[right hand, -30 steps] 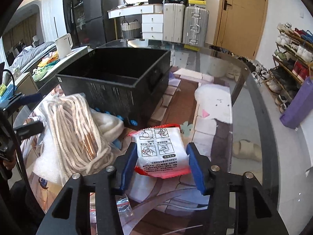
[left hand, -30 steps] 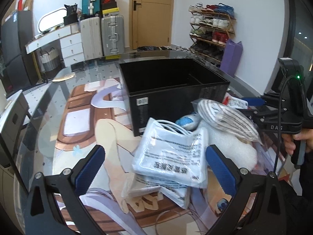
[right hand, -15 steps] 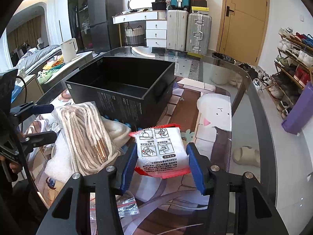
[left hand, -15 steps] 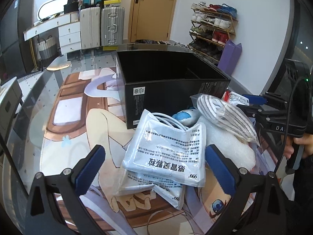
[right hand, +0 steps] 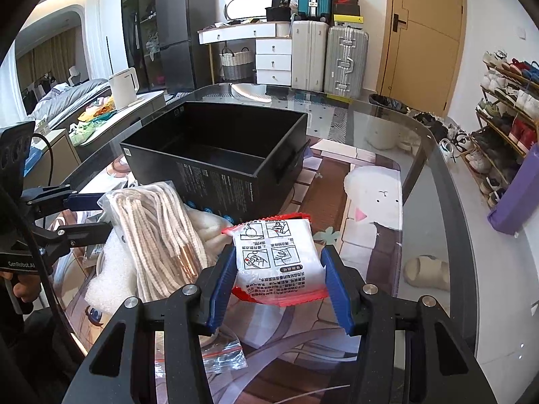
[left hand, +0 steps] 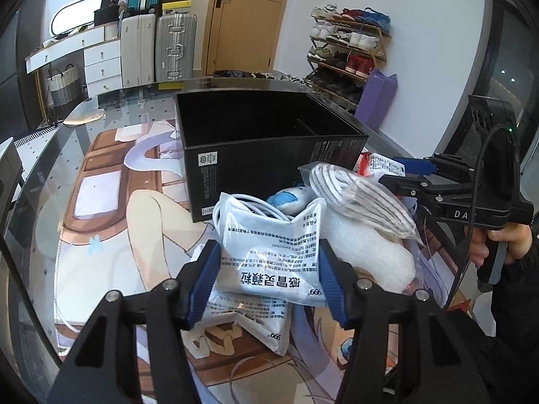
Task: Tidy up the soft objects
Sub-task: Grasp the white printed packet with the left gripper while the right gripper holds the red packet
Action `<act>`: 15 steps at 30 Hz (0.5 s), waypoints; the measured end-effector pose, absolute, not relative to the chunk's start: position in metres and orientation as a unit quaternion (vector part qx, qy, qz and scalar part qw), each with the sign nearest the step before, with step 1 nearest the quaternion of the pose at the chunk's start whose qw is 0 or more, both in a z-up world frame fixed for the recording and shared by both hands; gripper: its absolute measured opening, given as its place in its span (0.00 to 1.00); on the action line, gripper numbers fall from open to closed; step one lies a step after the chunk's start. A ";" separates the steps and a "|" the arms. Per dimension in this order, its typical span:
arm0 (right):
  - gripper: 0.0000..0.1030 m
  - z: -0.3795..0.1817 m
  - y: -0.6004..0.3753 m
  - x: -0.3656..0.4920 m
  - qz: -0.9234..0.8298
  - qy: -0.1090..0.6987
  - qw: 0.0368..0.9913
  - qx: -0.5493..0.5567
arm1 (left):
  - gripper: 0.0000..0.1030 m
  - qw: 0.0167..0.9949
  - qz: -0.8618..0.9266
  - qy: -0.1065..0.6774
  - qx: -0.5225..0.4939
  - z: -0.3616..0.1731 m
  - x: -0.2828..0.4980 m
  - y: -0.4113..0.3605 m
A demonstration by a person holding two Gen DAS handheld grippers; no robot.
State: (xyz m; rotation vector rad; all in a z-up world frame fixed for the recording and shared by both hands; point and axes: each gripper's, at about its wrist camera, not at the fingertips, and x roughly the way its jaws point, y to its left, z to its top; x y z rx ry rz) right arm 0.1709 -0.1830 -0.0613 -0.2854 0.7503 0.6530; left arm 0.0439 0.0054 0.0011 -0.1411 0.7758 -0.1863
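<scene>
My left gripper (left hand: 267, 266) is closing on a white printed medicine packet (left hand: 266, 232); its blue pads press both sides and the packet buckles upward. A second, similar packet (left hand: 256, 320) lies beneath it. My right gripper (right hand: 279, 269) is shut on a white packet with red edges (right hand: 276, 252), held just above the table. Behind both stands an open black box (right hand: 215, 148), upright, with nothing showing inside. Between the grippers lie a bag of striped laces (right hand: 158, 232), white foam (left hand: 370, 256) and a blue plush (left hand: 286, 198).
The glass table (right hand: 421, 202) covers a printed cartoon mat; its curved edge runs close on the right. A small clear zip bag (right hand: 219, 353) lies under my right gripper. A person's hand (left hand: 505, 242) holds the right gripper's handle. Suitcases, drawers and a shoe rack stand beyond.
My left gripper's jaws have come in from wide open onto the white medicine packet, which has bunched up. The right gripper keeps its hold on the red-edged packet and has barely moved.
</scene>
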 end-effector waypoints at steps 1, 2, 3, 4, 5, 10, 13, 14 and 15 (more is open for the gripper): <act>0.50 -0.061 -0.183 0.171 0.313 0.358 0.869 -0.136 | 0.54 0.919 -0.092 0.377 -0.071 0.002 0.044 0.006; 0.50 -0.060 -0.183 0.170 0.313 0.357 0.870 -0.137 | 0.54 0.919 -0.093 0.376 -0.072 0.003 0.043 0.006; 0.50 -0.060 -0.183 0.169 0.313 0.356 0.870 -0.137 | 0.54 0.919 -0.093 0.375 -0.073 0.004 0.042 0.006; 0.50 -0.059 -0.183 0.169 0.313 0.355 0.870 -0.136 | 0.54 0.920 -0.093 0.373 -0.072 0.005 0.041 0.005; 0.50 -0.058 -0.184 0.169 0.313 0.354 0.871 -0.135 | 0.54 0.921 -0.093 0.371 -0.072 0.007 0.040 0.005; 0.50 -0.055 -0.185 0.166 0.315 0.350 0.872 -0.134 | 0.54 0.923 -0.092 0.369 -0.064 0.009 0.038 0.003; 0.50 -0.054 -0.185 0.165 0.316 0.349 0.872 -0.134 | 0.54 0.921 -0.087 0.375 -0.065 0.005 0.041 0.006; 0.50 -0.054 -0.184 0.164 0.317 0.349 0.872 -0.135 | 0.54 0.920 -0.087 0.376 -0.066 0.004 0.041 0.006; 0.50 -0.053 -0.184 0.163 0.318 0.348 0.872 -0.135 | 0.56 0.919 -0.085 0.379 -0.067 0.003 0.042 0.006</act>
